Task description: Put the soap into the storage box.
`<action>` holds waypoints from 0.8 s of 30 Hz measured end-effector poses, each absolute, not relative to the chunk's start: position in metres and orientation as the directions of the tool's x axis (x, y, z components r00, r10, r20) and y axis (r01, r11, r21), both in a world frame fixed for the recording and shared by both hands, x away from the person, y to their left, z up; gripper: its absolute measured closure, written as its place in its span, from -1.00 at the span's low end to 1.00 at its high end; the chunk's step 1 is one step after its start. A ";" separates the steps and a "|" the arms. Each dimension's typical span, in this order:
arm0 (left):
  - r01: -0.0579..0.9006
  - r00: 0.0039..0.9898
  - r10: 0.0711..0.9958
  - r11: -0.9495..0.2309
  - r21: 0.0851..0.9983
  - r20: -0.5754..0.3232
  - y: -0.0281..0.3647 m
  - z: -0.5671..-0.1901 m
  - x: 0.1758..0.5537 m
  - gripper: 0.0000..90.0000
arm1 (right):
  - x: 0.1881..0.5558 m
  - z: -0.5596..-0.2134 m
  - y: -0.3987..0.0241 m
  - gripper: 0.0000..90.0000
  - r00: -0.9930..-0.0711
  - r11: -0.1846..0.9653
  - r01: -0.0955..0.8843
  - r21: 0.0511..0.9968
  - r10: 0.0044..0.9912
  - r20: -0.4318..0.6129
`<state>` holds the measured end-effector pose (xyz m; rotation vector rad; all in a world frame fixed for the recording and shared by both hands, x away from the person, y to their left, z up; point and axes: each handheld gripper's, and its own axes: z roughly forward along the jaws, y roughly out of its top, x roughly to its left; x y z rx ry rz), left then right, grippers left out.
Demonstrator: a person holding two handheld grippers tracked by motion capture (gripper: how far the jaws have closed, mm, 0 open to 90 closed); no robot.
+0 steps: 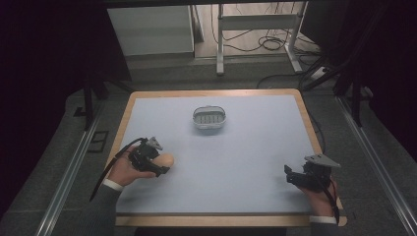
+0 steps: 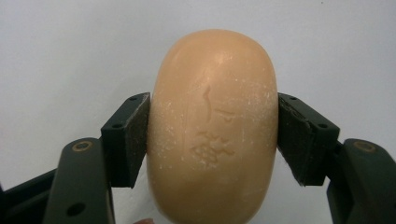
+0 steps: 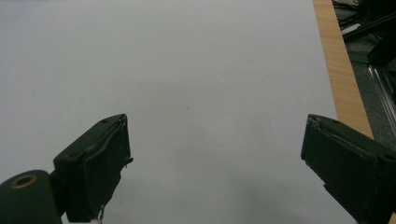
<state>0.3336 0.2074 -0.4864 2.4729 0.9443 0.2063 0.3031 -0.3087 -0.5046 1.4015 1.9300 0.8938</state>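
- the bar of soap is a smooth, rounded oval, peach-coloured, with a stamped mark on its broad face and pale powdery flecks along its flanks; i judge it light, stiff and solid, not fragile, though the pads could dent or scuff its surface
- the curved sides look slippery; a pinch off the middle could squirt it out forwards, so the best hold is across its widest part, as it is taken now
- the left gripper pinches the soap, one black pad pressed on each flank at about mid-length; in the high view it sits over the worktop near the left edge, toward the near left corner; i cannot tell whether the soap rests on the surface or hangs just above it
- the right gripper rests near the near right corner, jaws spread wide with nothing between them, bare worktop ahead of them
- a small oval soap dish with a slotted grey floor stands well apart from both, in the middle toward the far edge; i judge it the likely place for the soap
- count: one bar of soap; one soap dish; two grippers; one worktop
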 end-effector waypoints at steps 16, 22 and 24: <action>0.584 0.749 0.662 -0.640 0.499 -0.029 0.204 -0.482 0.343 -0.29 | 0.303 -0.505 -0.309 -0.82 -0.274 0.222 0.566 0.794 0.959 -0.073; 0.582 0.751 0.660 -0.645 0.495 -0.023 0.200 -0.481 0.348 -0.29 | 0.304 -0.505 -0.309 -0.82 -0.270 0.219 0.567 0.794 0.960 -0.072; 0.580 0.753 0.658 -0.649 0.493 -0.020 0.199 -0.480 0.351 -0.29 | 0.303 -0.505 -0.309 -0.82 -0.271 0.220 0.567 0.794 0.960 -0.072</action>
